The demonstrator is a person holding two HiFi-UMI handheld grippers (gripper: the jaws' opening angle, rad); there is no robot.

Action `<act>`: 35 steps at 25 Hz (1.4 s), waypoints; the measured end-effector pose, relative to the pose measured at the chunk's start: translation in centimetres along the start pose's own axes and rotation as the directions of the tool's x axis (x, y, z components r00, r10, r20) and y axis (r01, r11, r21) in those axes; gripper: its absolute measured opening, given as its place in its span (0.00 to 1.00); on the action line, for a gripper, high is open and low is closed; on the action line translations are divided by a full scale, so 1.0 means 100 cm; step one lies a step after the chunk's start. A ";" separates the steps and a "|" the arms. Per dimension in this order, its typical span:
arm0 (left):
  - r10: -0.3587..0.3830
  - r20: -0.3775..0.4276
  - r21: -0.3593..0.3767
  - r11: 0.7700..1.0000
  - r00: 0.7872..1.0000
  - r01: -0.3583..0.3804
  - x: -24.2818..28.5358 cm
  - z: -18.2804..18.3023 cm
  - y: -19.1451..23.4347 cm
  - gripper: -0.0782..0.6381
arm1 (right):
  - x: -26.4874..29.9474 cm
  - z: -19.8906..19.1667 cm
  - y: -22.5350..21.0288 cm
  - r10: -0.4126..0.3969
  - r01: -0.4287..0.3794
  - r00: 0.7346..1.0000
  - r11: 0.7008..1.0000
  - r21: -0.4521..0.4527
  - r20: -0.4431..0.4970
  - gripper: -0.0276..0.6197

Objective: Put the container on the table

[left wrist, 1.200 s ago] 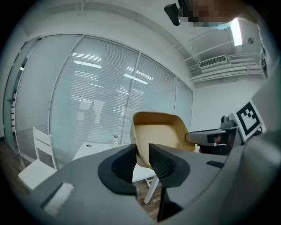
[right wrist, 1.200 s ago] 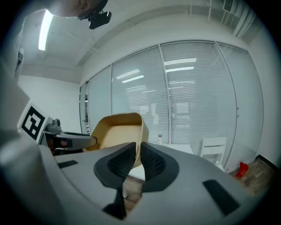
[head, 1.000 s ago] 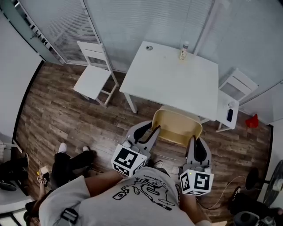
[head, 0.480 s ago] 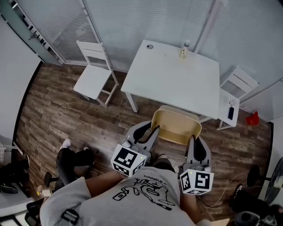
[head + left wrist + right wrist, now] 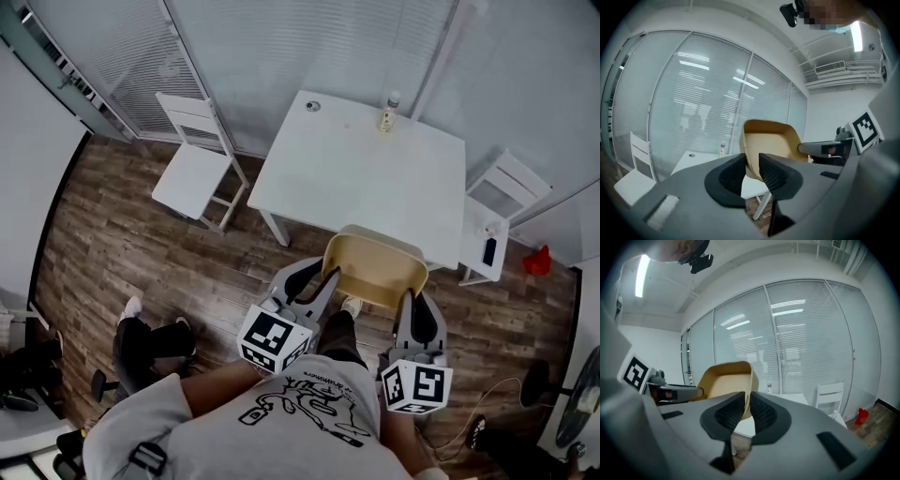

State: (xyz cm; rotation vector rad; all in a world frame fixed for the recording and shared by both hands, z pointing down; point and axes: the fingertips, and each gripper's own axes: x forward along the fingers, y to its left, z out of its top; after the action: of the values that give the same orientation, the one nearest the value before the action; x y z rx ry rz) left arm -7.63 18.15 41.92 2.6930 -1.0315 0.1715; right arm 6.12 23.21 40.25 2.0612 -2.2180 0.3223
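Note:
A tan open container (image 5: pixel 375 267) hangs in the air between my two grippers, just short of the white table (image 5: pixel 366 173). My left gripper (image 5: pixel 325 277) is shut on the container's left wall (image 5: pixel 750 154). On the other side, the right gripper (image 5: pixel 412 298) is shut on the right wall (image 5: pixel 749 390). In both gripper views the container's open inside (image 5: pixel 771 145) faces the camera, and the opposite gripper shows beside it. The container overlaps the table's near edge in the head view.
A small bottle (image 5: pixel 386 114) and a round disc (image 5: pixel 312 106) sit at the table's far edge. White chairs stand left (image 5: pixel 192 169) and right (image 5: pixel 492 220) of the table. A seated person's legs (image 5: pixel 150 337) are at lower left. Glass walls with blinds lie behind.
The container and both grippers have come slightly closer to the table. The person at lower left has shifted their legs.

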 end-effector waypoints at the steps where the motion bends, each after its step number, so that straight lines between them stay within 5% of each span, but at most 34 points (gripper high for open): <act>1: 0.003 -0.003 0.002 1.000 1.000 -0.003 0.010 0.002 0.001 0.23 | 0.008 0.002 -0.008 0.002 -0.002 1.000 1.000 0.003 0.001 0.09; 19: 0.062 -0.055 0.004 0.998 0.997 -0.062 0.205 0.037 0.005 0.23 | 0.135 0.035 -0.161 0.071 -0.071 0.997 0.997 0.037 -0.019 0.09; 35: 0.109 -0.046 -0.019 0.994 0.993 -0.110 0.263 0.053 0.054 0.23 | 0.215 0.045 -0.179 0.119 -0.119 0.992 0.993 0.016 -0.045 0.09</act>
State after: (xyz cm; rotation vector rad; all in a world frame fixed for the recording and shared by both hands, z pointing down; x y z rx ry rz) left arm 8.42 -3.99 43.09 2.6027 -1.1615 0.2388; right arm 22.46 0.12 42.04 1.9112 -2.3226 0.3908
